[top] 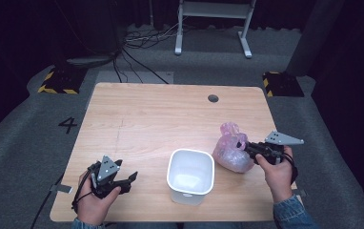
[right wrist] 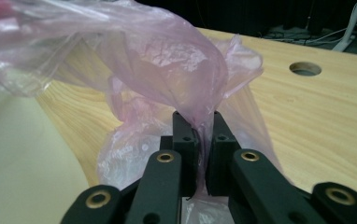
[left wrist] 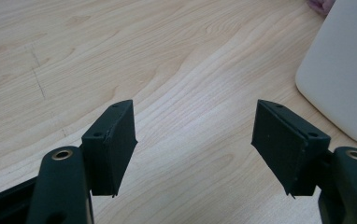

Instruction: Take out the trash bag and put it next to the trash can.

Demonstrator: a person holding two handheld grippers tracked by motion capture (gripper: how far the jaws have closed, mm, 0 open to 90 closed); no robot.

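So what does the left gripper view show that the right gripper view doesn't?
Left gripper view: the left gripper with its jaws wide apart and nothing between them, beside the white bin's wall. Right gripper view: the right gripper pinched shut on the pink plastic bag, plus the table's round hole. Both share the wooden table.

I see a light wood table (top: 151, 119), rounded corners, with a round cable hole (top: 213, 98) near its upper right edge in the high view. White square bin (top: 190, 175) stands lower centre, near the front edge. Crumpled pink plastic bag (top: 231, 148) rests on the top just right of the bin. Left half of the board is bare wood, faint pencil-like line across it.
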